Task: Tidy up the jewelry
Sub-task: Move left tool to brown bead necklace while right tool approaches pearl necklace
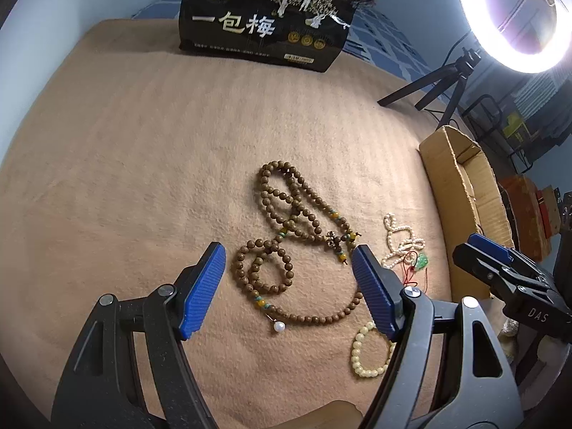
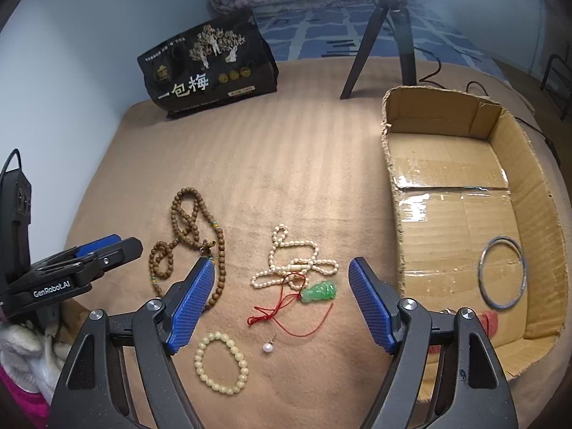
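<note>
A long brown wooden bead necklace lies coiled on the tan blanket. My left gripper is open and empty just above its near loops. A white pearl necklace, a green jade pendant on a red cord, a cream bead bracelet and a single pearl earring lie nearby. My right gripper is open and empty over the pearl necklace and pendant. A silver bangle lies in the cardboard box.
A black snack bag stands at the blanket's far edge. A tripod with a lit ring light stands behind the box. The box sits at the blanket's right side. A wall runs along the left.
</note>
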Tool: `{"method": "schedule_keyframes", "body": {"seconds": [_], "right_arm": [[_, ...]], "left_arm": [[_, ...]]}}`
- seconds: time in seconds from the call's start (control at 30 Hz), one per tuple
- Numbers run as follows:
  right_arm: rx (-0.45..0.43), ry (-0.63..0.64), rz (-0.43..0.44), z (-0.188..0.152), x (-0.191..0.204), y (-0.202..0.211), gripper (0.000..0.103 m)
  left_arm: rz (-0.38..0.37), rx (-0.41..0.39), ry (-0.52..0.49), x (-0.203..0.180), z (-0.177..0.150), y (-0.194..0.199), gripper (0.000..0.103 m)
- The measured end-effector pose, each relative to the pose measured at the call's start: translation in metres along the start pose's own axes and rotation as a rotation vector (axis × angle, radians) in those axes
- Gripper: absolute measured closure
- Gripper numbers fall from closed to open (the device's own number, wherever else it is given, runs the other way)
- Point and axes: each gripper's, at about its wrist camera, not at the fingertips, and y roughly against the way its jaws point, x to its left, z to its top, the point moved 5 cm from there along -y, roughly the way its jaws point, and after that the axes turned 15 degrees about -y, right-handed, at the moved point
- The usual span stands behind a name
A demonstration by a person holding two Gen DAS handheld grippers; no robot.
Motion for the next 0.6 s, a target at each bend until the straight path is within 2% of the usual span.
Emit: {"method": "schedule_keyframes", "body": {"seconds": [0.3,0.4,0.53,0.6], "right_arm": [[0.018,-0.004,-0.012,0.005,0.006,-0.022,0.026],[0.032,0.009,-0.014,0.005,0.01,-0.031,0.026],[0.037,0.026,-0.034,0.004,0.015,-0.041,0.026],[0.029,0.038,-0.046,0.006,0.017,-0.044,0.026]], "left_arm": [[-0.031,0.03,0.019,0.012,-0.004,-0.013,0.028],[-0.041,0.058,0.024,0.012,-0.008,-0.018,0.037],[-0.066,0.086,0.043,0.009,-0.015,-0.019,0.038],[-0.053,0.115,0.042,0.007,-0.02,-0.021,0.04]]}}
